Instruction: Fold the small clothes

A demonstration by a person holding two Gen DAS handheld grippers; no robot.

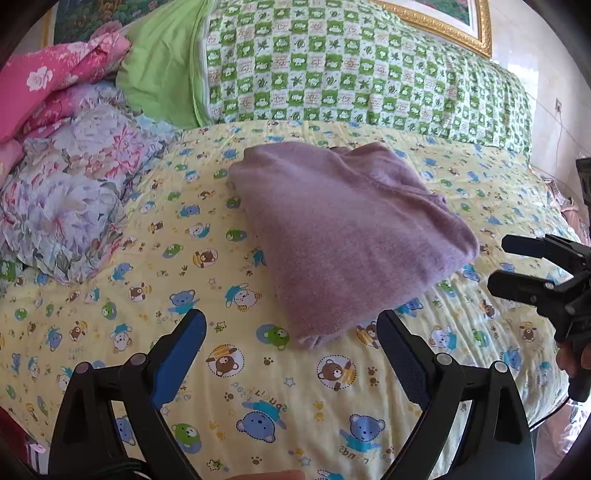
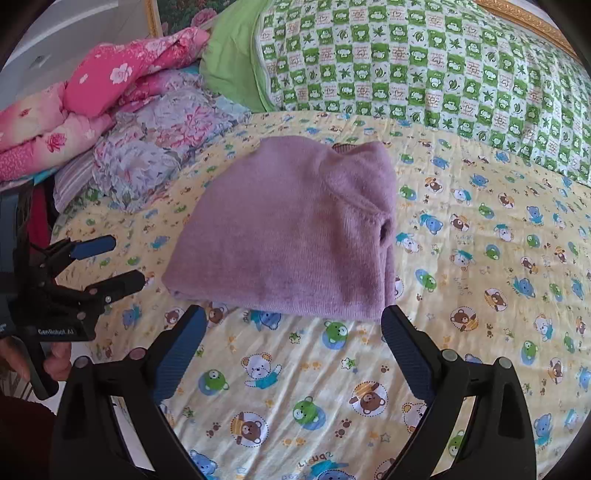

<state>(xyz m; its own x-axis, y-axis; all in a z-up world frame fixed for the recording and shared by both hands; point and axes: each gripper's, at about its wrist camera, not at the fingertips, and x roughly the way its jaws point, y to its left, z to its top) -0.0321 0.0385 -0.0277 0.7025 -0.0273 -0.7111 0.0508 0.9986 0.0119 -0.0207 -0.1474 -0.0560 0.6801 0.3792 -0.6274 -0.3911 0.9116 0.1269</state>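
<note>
**Two grippers spread wide, sweater folded on the bed**

Two grippers are all we hold, and nothing sits in either. Nearest us in the left wrist view, our left gripper (image 1: 291, 325) has its blue-padded fingers (image 1: 181, 358) spread far apart over the sheet (image 1: 295, 398), with only the printed bears between them. Our right gripper (image 2: 293, 321) shows the same in its own view: fingers (image 2: 406, 350) wide, bare sheet between them, the right fingertip just beside the sweater's near corner. We cannot tell whether that tip touches the knit.

Each gripper also appears in the other's view. Ours on the right enters at the right edge of the left view, its two fingers apart and pointing toward the sweater, with part of a hand (image 1: 572, 358) gripping its handle. Ours on the left comes in at the left edge of the right view, also parted, held by a hand (image 2: 55, 360).

Just past the fingertips lies the sweater (image 2: 288, 236), a purple knit folded into a compact block, flat on the yellow sheet near the middle of the bed. It lies between the two grippers.

Farther back on the left sits a pile of floral bedding (image 1: 74, 192), with pink quilts (image 1: 48, 85) stacked behind it. Across the far side runs a green checked quilt (image 1: 351, 66), and behind it a gold picture frame (image 1: 443, 26).
</note>
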